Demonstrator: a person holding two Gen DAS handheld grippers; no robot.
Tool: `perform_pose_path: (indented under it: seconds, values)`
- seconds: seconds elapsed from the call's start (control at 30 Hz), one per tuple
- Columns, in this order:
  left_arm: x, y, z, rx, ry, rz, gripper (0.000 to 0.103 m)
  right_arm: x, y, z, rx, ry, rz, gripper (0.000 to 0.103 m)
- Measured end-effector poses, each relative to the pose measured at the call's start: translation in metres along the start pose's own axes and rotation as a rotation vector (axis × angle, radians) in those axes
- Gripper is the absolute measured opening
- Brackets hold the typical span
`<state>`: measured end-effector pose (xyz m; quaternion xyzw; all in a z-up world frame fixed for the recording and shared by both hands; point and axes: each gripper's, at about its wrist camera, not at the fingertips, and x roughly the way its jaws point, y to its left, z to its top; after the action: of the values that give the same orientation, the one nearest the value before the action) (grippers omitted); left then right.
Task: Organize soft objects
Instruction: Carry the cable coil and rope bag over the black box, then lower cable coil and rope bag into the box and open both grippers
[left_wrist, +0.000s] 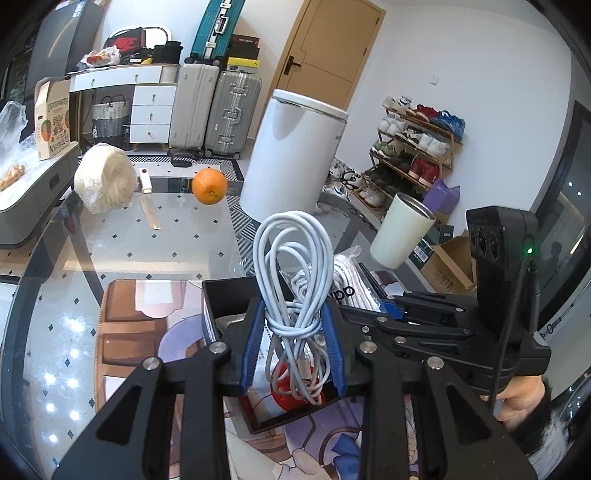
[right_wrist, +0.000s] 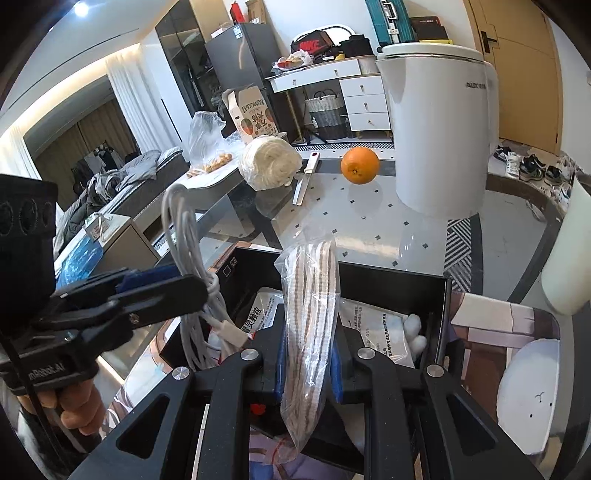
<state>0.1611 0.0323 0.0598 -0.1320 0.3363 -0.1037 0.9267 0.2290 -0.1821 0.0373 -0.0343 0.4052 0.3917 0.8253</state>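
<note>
1. You are in a lived-in home, working at a glass table (left_wrist: 155, 236).
2. Beyond the table, suitcases (left_wrist: 214, 114) stand beside a white drawer unit (left_wrist: 153, 110) and a wooden door (left_wrist: 325, 55).
3. Right of the table, a shoe rack (left_wrist: 413, 147) holds many sneakers.
4. Left of the table, an unmade bed (right_wrist: 122, 184) and curtains (right_wrist: 136, 96) show.

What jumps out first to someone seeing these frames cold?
Both grippers hold something over the open black box at the near table edge: the left gripper has its jaws shut on a coiled pale-blue cable, and the right gripper clamps a clear bag of striped white-and-brown rope. Farther back, a bright orange fruit sits on the glass tabletop beside a tall white cylindrical appliance.
</note>
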Motion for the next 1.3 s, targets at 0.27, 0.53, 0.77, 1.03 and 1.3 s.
perform_pose_path:
  seconds: [0.27,0.53,0.77,1.03,1.3]
  values:
    - [0.023,-0.008,-0.001,0.035,0.064,0.029,0.030,-0.016,0.002,-0.003,-0.012,-0.020,-0.006,0.032]
    - [0.045,-0.017,-0.010,0.097,0.115,0.076,0.033,-0.027,0.008,-0.007,-0.092,-0.030,-0.108,0.032]
    - [0.045,-0.023,-0.015,0.156,0.123,0.103,0.034,-0.016,0.001,-0.015,-0.098,0.022,-0.136,0.032]
    - [0.035,-0.019,-0.019,0.166,0.115,0.119,0.035,-0.019,0.007,-0.020,-0.107,0.019,-0.123,0.032]
    - [0.004,-0.026,-0.023,0.152,0.054,0.091,0.055,-0.052,0.019,-0.027,-0.130,-0.074,-0.142,0.050]
